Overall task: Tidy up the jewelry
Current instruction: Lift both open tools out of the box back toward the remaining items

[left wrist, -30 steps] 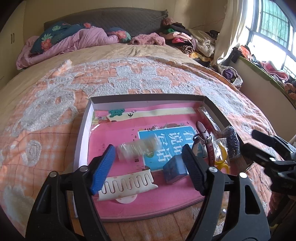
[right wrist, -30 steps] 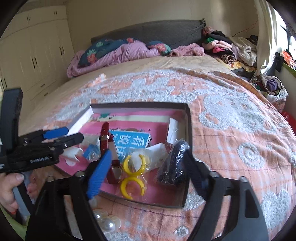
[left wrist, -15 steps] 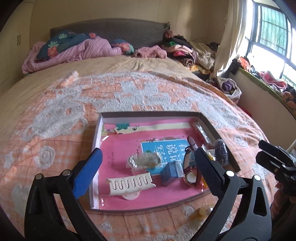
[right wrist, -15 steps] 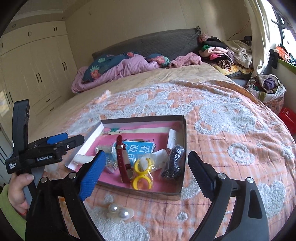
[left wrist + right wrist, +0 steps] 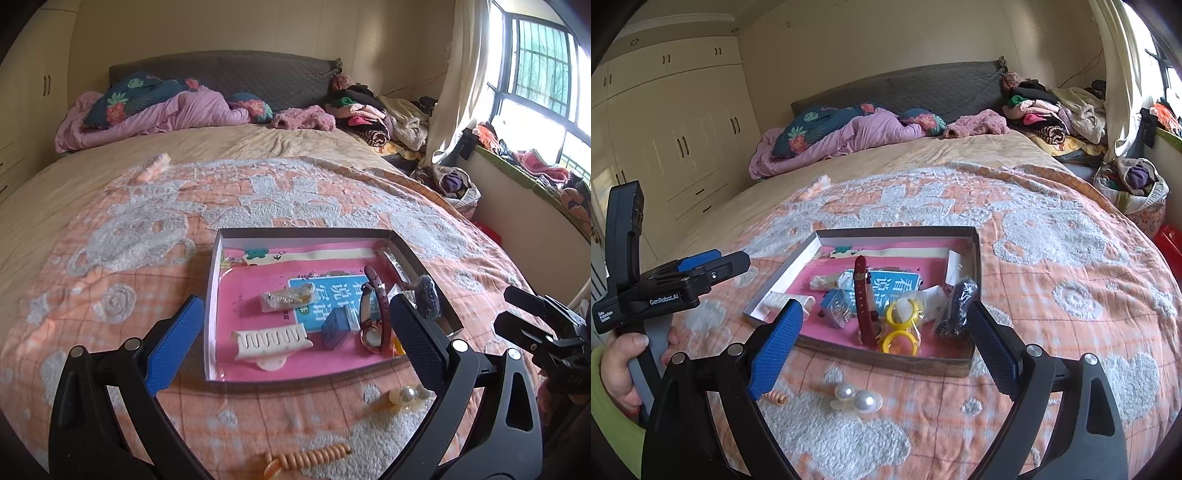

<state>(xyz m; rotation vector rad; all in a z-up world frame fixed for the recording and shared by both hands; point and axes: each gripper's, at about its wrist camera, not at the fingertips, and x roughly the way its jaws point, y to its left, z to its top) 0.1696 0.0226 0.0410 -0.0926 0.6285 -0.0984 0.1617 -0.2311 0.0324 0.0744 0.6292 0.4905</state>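
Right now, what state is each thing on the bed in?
Shallow grey cardboard box: lidless, holding items.
Maroon leather-strap watch: in box, unfastened.
White toothed hair clip: in box.
Two-pearl hair clip: outside box, on blanket.
Orange spiral hair tie: outside box.
Left gripper: open, empty.
Right gripper: open, empty.

"GenRobot.AI" in white on left gripper (image 5: pixel 701 271) body, smaller white print beside it unreadable, large white Chinese characters on blue booklet (image 5: pixel 894 286) inside box (image 5: pixel 975 258), blurred

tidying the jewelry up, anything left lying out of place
Yes. A pearl hair clip and an orange spiral hair tie lie on the bedspread in front of the box, outside it, while the watch and the rest sit inside.
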